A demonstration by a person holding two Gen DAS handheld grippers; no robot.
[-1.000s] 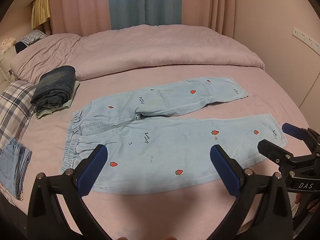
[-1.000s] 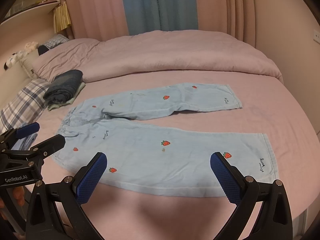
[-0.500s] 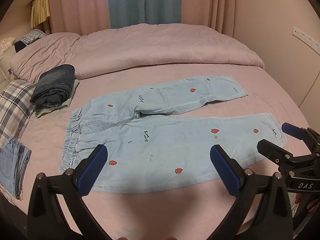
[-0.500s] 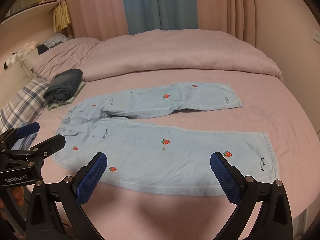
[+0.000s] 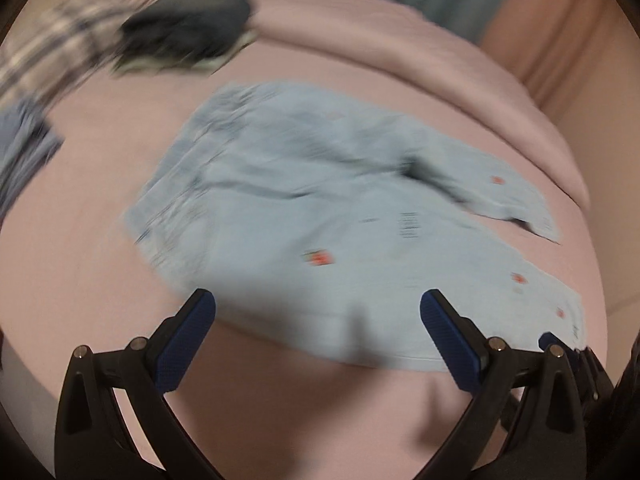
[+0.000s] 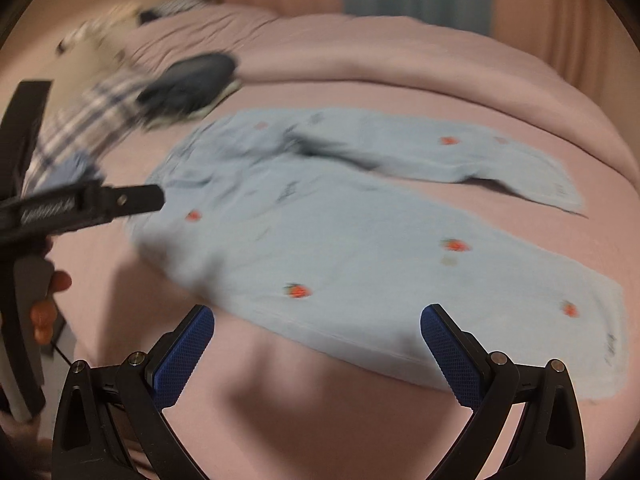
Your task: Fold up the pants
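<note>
Our jaws first: on the left gripper [image 5: 318, 328] the two blue pads stand wide apart with nothing between them, and the right gripper [image 6: 317, 344] is spread just as wide, also empty. Compared with half a second back, both cameras have swung hard. The views are now smeared with motion, we sit lower and closer to the cloth, and the left view has tipped so the pants run on a diagonal instead of straight across. We read that as the hover ending and the reach for a first grasp beginning; no fold is made yet.

Just past the left pads, the pants [image 5: 320, 216] lie flat on the pink bed [image 5: 80, 184], their near edge right at the pad tips, apparently apart from them, though blur keeps us from being sure. In the right view the pants [image 6: 360, 216] fill the middle of the frame, and the left gripper [image 6: 120, 200] pokes in from the left edge, its tip next to the waistband corner.

Orientation: the long axis runs from waistband at upper left of the left view to the hems at lower right. The legs are splayed, the far one angling off toward the right edge.

Further out, a dark folded garment [image 5: 188, 28] sits near the top left, well apart from the pants.
</note>
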